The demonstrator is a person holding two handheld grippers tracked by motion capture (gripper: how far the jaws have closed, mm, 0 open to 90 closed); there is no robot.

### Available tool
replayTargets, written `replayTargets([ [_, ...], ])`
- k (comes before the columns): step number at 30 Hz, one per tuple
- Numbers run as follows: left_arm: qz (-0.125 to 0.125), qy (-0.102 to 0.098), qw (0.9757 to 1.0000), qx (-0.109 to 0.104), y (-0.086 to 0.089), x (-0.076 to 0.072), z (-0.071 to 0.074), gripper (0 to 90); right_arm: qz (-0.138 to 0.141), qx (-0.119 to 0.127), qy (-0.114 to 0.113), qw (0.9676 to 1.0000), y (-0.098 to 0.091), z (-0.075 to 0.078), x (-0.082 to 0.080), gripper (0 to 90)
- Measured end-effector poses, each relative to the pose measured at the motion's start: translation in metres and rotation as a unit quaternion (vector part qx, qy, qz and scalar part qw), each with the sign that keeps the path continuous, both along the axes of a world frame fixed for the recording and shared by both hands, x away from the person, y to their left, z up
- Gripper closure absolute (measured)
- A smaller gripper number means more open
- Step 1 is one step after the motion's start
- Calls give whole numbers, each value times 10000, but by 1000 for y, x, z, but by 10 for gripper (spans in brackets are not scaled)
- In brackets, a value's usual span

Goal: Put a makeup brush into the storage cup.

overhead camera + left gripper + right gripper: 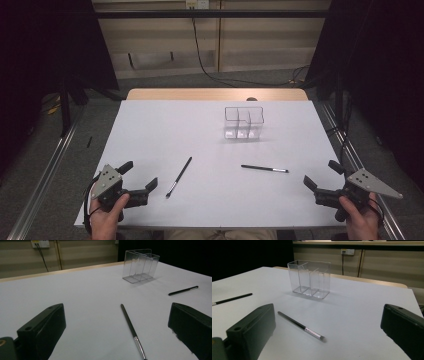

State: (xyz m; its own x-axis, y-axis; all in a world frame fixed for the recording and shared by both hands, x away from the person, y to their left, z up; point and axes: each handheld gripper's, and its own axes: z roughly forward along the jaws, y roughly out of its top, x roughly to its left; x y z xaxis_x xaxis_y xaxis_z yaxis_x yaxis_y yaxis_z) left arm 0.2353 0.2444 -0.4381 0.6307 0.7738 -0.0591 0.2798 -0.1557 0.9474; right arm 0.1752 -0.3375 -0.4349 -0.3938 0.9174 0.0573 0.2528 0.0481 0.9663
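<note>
Looking down, we see both hands; each claw (141,175) (318,174) gapes empty. Riding views reveal brush (131,329) ferrules; the organizer (243,122) stands at one o'clock.

In the right gripper view, the two black jaws of the right gripper (325,340) rise at 7 and 4 o'clock, wide apart, with nothing between the pads, above the white table (362,305). A thin black brush (299,325) lies on the table just ahead of the jaws, near the centre, its silver ferrule and tip pointing toward 5 o'clock. A clear plastic organizer (310,279) with several compartments stands upright at 12 o'clock, well apart from it, and a second black brush (233,299) lies at 9 o'clock.
</note>
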Motion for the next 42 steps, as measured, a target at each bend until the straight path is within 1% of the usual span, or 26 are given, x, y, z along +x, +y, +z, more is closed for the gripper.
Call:
replayTargets([
  [4,29,-41,10000,51,0,0,0,15,9,9,17,10000,1,0,0,0],
  [10,72,-50,10000,31,0,1,0,15,10,9,15,10000,-1,-1,1,0],
  [14,58,-106,9999,41,-1,1,2,16,51,16,12,10000,-1,-1,2,0],
  [15,12,-131,9999,105,-1,0,3,16,51,16,12,10000,-1,-1,2,0],
  [16,-21,-148,9999,71,-2,-1,3,16,62,9,12,10000,0,-1,3,0],
  [18,-73,-173,9998,85,-3,-3,4,15,57,36,27,10000,1,0,3,0],
  [20,-85,-186,9998,69,-3,-3,4,13,110,-7,7,9999,1,0,2,0],
  [22,-111,-201,9997,42,-6,-2,5,13,117,40,7,9999,1,0,2,0],
  [24,-133,-198,9997,42,-7,-2,6,13,107,36,3,9999,1,0,2,0],
  [25,-186,-216,9996,78,-9,-2,7,13,107,30,1,9999,1,0,2,0],
  [29,-245,-231,9994,57,-11,-2,10,13,112,17,9,9999,3,1,1,0],
  [33,-225,-174,9996,75,-14,2,13,14,131,-16,25,9999,3,0,2,0],
  [34,-216,-160,9996,103,-17,5,15,16,145,-30,35,9999,3,0,2,0],
  [37,-205,-158,9996,113,-19,7,16,18,147,-21,36,9999,3,0,2,0],
  [41,-262,-202,9994,107,-22,11,20,22,160,-19,41,9999,3,0,3,0],
  [42,-258,-194,9995,78,-22,11,21,26,164,-22,44,9999,3,0,3,0],
])
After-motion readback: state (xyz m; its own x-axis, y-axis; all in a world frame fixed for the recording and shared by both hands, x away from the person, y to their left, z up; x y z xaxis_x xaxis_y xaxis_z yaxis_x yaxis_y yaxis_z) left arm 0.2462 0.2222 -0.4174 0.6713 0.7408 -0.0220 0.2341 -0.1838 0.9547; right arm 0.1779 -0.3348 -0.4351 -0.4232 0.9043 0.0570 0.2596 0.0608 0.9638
